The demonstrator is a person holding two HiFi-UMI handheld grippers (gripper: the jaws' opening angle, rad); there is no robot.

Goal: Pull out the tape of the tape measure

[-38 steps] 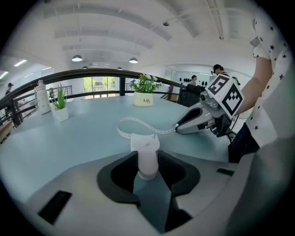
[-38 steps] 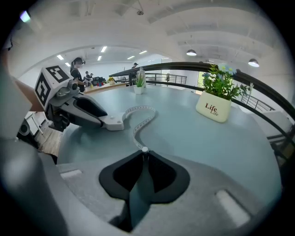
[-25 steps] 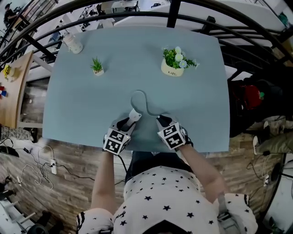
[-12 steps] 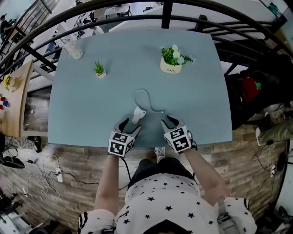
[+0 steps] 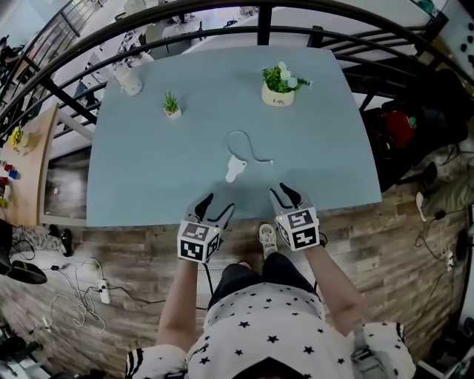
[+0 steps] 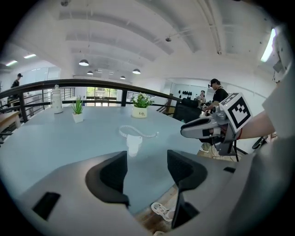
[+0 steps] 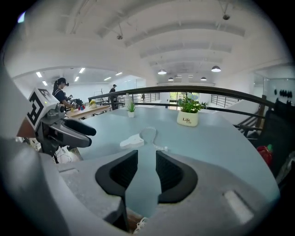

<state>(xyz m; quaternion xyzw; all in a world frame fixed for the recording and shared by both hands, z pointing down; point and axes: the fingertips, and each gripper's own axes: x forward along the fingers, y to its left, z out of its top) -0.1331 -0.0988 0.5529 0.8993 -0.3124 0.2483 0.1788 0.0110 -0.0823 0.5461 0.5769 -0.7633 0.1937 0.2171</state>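
As it seems, pot (image 7: 187, 119) marked "Life"

A: Bright or dim?
B: Bright and even. Ceiling lamps (image 6: 84, 62) glow overhead, and a strip light (image 6: 267, 45) glares at the edge.
A: Shadows?
B: Soft and faint on the table (image 5: 185, 163).
A: Sharp?
B: In the middle, yes. The railing (image 5: 264, 22) bows, the corners go black, and the left gripper (image 6: 146, 162), close to the lens, looks blurred.
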